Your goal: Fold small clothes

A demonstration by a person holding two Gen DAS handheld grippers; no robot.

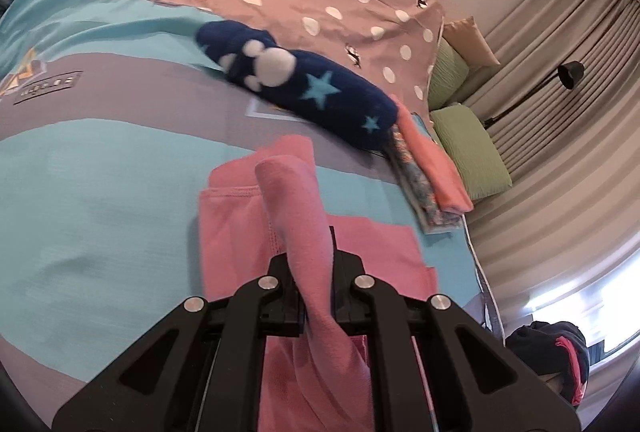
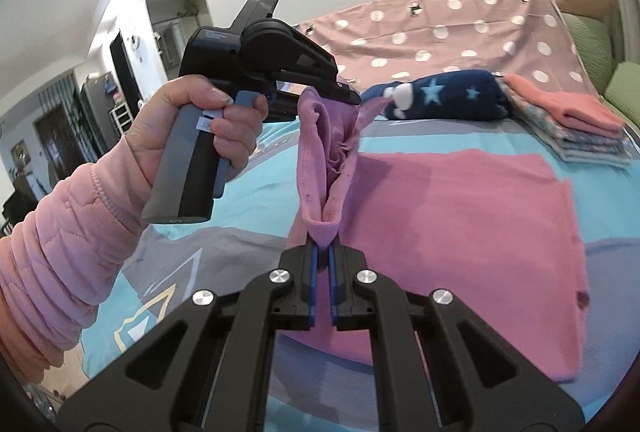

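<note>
Right tongs (image 2: 324,252): pinched on the pink garment (image 2: 460,211).
Left tongs (image 1: 316,272): clamped on a bunched fold.
Risk: the bunched fold could be creased if lowered onto the bed (image 1: 100,191) unsmoothed.

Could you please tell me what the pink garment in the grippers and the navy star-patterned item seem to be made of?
Pink garment: apparently a soft matte knit, perhaps cotton jersey, with stitched hems, draping limply from both grippers. Navy star-patterned item: looks like plush fleece, with a fuzzy, thick, rounded roll; the image is blurred, so this is uncertain.
</note>
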